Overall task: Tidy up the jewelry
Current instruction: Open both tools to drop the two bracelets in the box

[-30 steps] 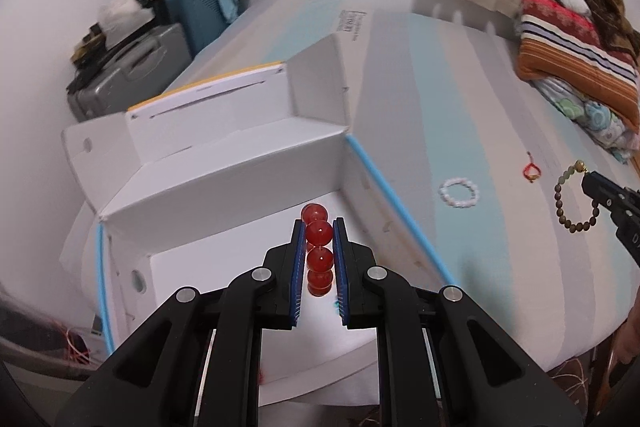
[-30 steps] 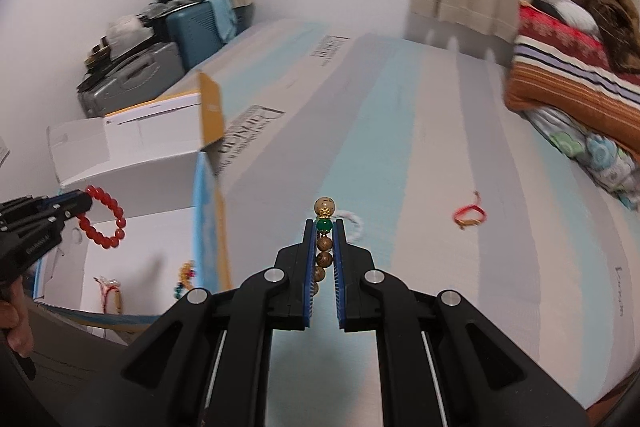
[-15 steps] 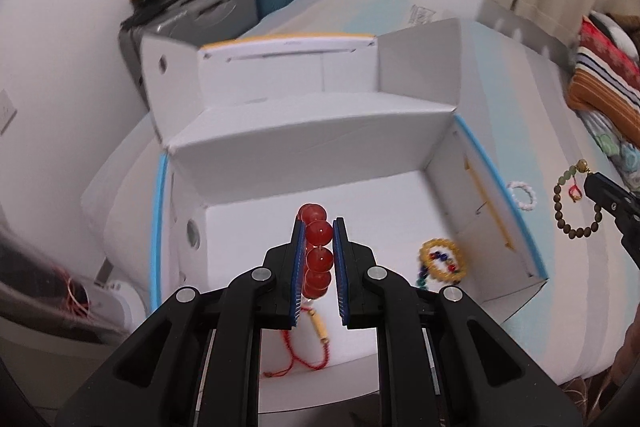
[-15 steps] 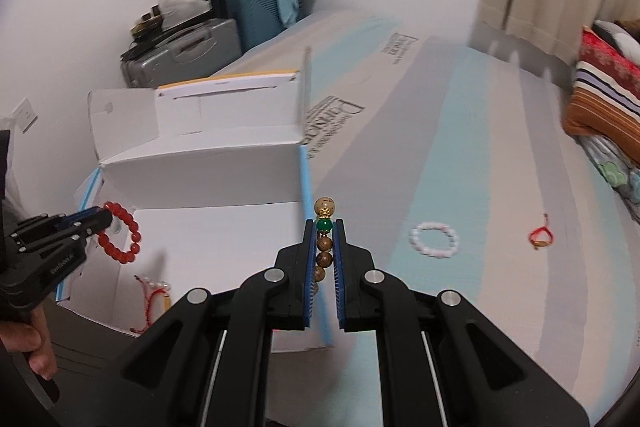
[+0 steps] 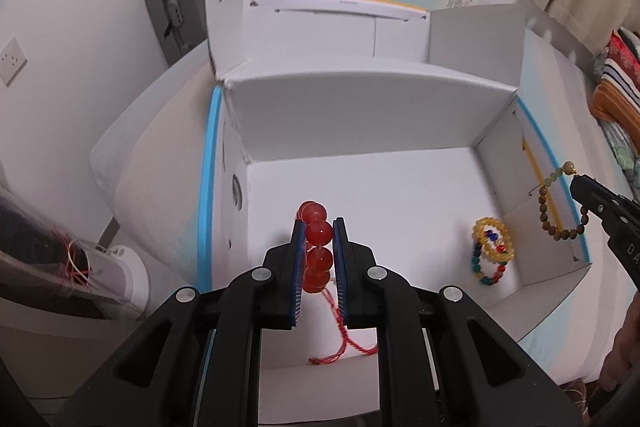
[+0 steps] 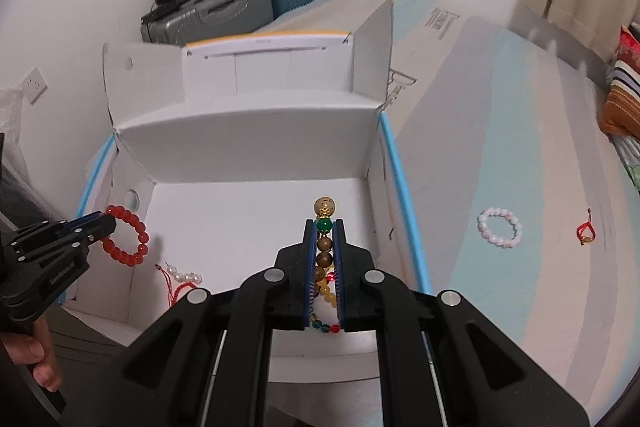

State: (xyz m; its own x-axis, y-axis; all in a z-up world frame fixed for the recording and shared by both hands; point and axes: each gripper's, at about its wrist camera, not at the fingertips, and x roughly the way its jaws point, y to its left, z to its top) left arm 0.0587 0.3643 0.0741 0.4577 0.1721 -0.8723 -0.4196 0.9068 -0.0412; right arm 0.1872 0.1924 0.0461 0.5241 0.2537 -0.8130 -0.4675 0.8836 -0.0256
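Striped mattress [image 6: 500, 131]; each gripper [image 5: 318, 227] [image 6: 325, 227] pinches beads; suitcases [image 6: 224, 7], probably.

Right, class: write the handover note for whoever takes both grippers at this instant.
Left gripper: shut on the red glass-bead bracelet, over the white cardboard box.
Right gripper: shut on the brown wooden-bead bracelet, above the box's right side.
Done: yellow and multicoloured bead bracelets and a red-cord pearl piece lie in the box.
Left: release both, then fetch the white bead bracelet and small red cord charm from the striped bed.
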